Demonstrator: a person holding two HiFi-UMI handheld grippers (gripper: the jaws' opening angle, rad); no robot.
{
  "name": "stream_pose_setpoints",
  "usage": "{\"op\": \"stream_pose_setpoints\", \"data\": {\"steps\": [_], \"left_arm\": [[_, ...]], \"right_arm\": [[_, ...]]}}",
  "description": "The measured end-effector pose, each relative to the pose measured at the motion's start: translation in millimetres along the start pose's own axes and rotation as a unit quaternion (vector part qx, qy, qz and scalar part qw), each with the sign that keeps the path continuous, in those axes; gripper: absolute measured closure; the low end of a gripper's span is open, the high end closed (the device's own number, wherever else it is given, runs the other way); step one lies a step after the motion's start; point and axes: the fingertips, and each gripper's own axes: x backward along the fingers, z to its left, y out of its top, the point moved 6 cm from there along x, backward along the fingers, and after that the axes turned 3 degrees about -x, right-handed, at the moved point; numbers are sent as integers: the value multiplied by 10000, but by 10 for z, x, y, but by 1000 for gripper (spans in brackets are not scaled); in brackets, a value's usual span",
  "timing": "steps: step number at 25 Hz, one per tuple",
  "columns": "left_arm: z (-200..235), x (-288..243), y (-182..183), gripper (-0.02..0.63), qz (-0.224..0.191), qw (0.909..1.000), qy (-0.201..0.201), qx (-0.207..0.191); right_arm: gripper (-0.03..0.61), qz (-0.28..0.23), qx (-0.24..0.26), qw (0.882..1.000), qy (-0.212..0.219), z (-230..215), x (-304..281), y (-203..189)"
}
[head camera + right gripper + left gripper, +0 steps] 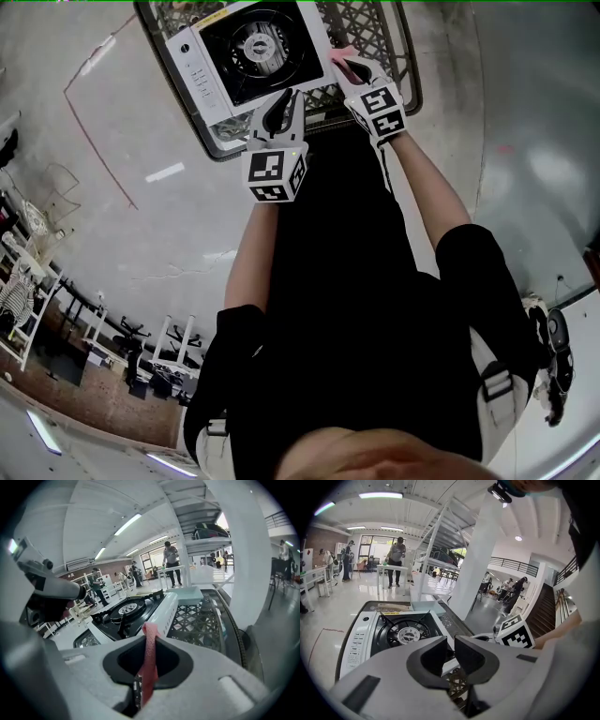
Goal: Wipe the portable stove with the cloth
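The portable stove [253, 47] is white with a black top and a round burner, and it rests on a dark lattice table [375, 37]. My left gripper [283, 105] sits at the stove's near edge. In the left gripper view the left gripper [451, 656] has its jaws closed to a thin slit in front of the stove [403, 632], with nothing showing between them. My right gripper [349, 70] is at the stove's near right corner, shut on a pink cloth [339, 58]. In the right gripper view the cloth [150, 653] hangs as a strip between the jaws, just short of the stove [129, 609].
The lattice table [197, 620] extends to the right of the stove, and a pale blue box [190, 594] lies behind the stove. Several people stand at tables far off in the hall [396, 555]. A white column [480, 559] rises close beyond the table.
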Motion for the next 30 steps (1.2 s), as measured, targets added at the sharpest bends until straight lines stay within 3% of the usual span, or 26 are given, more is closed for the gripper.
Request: {"op": "stream_pose_setpoints", "data": {"steps": [8, 13, 23, 30], "left_arm": [[24, 56, -28, 568, 23, 10000, -58, -19], [80, 80, 3, 568, -29, 9999, 84, 71], [319, 63, 230, 568, -359, 9944, 840, 526], [427, 50, 295, 568, -481, 9851, 1371, 920]], "right_arm": [[545, -16, -117, 9998, -154, 107, 141, -140], [545, -41, -19, 9999, -133, 84, 149, 15], [545, -671, 804, 9943, 193, -198, -165, 1224], [545, -690, 1184, 9885, 637, -294, -711, 1816]]}}
